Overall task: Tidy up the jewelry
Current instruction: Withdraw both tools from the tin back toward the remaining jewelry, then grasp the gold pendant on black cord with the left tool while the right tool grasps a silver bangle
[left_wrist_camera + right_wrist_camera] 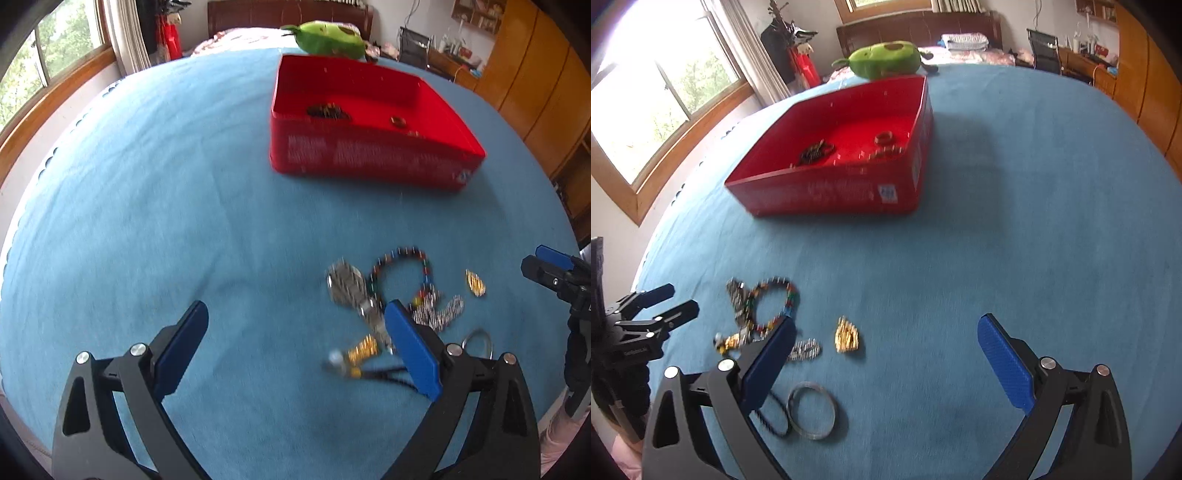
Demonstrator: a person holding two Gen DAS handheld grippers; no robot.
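Note:
A red box (pixel 369 158) (pixel 827 192) stands on the blue cloth with a dark bracelet (pixel 814 151) and a ring (pixel 884 138) inside. Loose jewelry lies nearer: a beaded bracelet (pixel 402 254) (pixel 775 286), a silver watch (pixel 345 284), a silver chain (pixel 439 314) (pixel 805 349), a gold piece (pixel 475 282) (pixel 846 336), a silver bangle (pixel 811 410) and a black cord (pixel 388 373). My left gripper (pixel 297 330) is open and empty, its right finger over the pile. My right gripper (pixel 886 345) is open and empty, right of the pile.
A green plush toy (pixel 330 38) (pixel 884 59) lies behind the box. The blue cloth (pixel 147 184) (pixel 1034 221) covers the table. A window is at the left, wooden cabinets at the right, a bed behind.

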